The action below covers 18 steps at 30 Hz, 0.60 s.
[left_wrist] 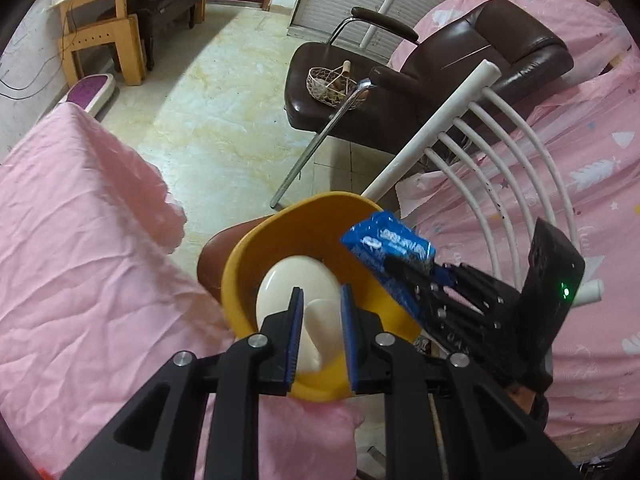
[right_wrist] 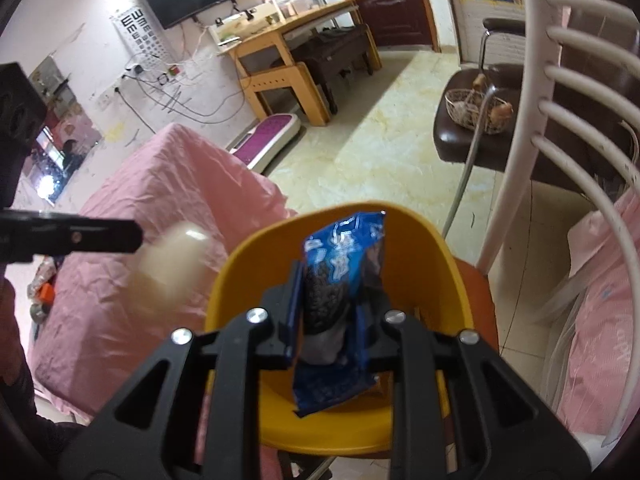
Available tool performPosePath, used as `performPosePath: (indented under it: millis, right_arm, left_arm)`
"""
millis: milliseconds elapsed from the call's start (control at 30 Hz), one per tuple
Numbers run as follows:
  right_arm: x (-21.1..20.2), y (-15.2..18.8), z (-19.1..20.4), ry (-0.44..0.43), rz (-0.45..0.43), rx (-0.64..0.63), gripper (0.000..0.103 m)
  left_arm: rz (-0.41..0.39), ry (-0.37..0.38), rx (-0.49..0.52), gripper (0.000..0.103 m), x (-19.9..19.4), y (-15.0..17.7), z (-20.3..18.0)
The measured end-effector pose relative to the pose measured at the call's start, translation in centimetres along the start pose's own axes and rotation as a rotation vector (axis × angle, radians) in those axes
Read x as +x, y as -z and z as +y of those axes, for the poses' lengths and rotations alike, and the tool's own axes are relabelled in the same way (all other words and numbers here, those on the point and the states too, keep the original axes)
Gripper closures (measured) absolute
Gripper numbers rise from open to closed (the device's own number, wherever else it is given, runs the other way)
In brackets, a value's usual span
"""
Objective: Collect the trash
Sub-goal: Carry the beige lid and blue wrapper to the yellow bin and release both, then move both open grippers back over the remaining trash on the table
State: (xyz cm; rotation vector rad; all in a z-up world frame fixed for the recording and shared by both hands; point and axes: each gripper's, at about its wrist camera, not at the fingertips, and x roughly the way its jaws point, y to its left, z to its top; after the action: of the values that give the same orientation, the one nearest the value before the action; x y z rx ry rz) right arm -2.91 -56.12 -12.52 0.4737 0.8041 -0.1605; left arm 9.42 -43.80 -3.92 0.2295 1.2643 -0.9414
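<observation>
A yellow bin (left_wrist: 304, 236) stands on a brown stool seat; it also shows in the right wrist view (right_wrist: 420, 240). My left gripper (left_wrist: 320, 312) is shut on a cream plastic bottle (left_wrist: 298, 284) and holds it over the bin's mouth. In the right wrist view the bottle (right_wrist: 168, 268) is a blurred pale shape left of the bin. My right gripper (right_wrist: 336, 292) is shut on a blue snack wrapper (right_wrist: 340, 264) above the bin. From the left wrist view the wrapper (left_wrist: 388, 248) hangs at the bin's right rim.
A pink-covered bed (left_wrist: 80, 240) lies left of the bin. A white slatted chair back (left_wrist: 500, 152) rises on the right. A brown leather chair (left_wrist: 400, 80) with a wire basket (left_wrist: 332, 84) stands beyond. A wooden desk (right_wrist: 288, 52) is by the far wall.
</observation>
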Motion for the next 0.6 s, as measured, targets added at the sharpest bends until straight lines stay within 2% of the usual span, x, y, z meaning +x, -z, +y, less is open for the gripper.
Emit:
performPosePath:
  millis: [67, 100, 133, 167, 200, 233, 467, 600]
  right_arm:
    - [0.3, 0.2, -0.3, 0.003, 0.011, 0.006, 0.066]
    - [0.4, 0.3, -0.6, 0.009, 0.014, 0.014, 0.051]
    - [0.5, 0.3, -0.8, 0.008, 0.015, 0.021, 0.039]
    - [0.4, 0.3, -0.8, 0.005, 0.014, 0.026, 0.034]
    - [0.3, 0.2, -0.8, 0.0, 0.011, 0.027, 0.029]
    - [0.2, 0.2, -0.6, -0.002, 0.005, 0.027, 0.028]
    - [-0.7, -0.6, 2.6, -0.028, -0.011, -0.005, 0.027]
    - [-1.2, -1.3, 6.2, -0.062, -0.027, -0.053, 0.021]
  left_arm:
    - [0.001, 0.016, -0.012, 0.085, 0.8, -0.4, 0.1]
    - [0.0, 0.014, -0.018, 0.079, 1.0, -0.5, 0.2]
    - [-0.004, 0.014, -0.022, 0.067, 0.9, -0.5, 0.3]
    - [-0.013, 0.017, -0.021, 0.059, 0.6, -0.4, 0.4]
    - [-0.026, 0.018, -0.023, 0.043, 0.2, -0.3, 0.5]
    - [-0.039, 0.019, -0.027, 0.036, -0.4, 0.0, 0.7]
    - [-0.146, 0.006, -0.095, 0.03, -6.5, 2.4, 4.3]
    - [-0.217, -0.04, -0.155, 0.027, -10.8, 4.5, 7.3]
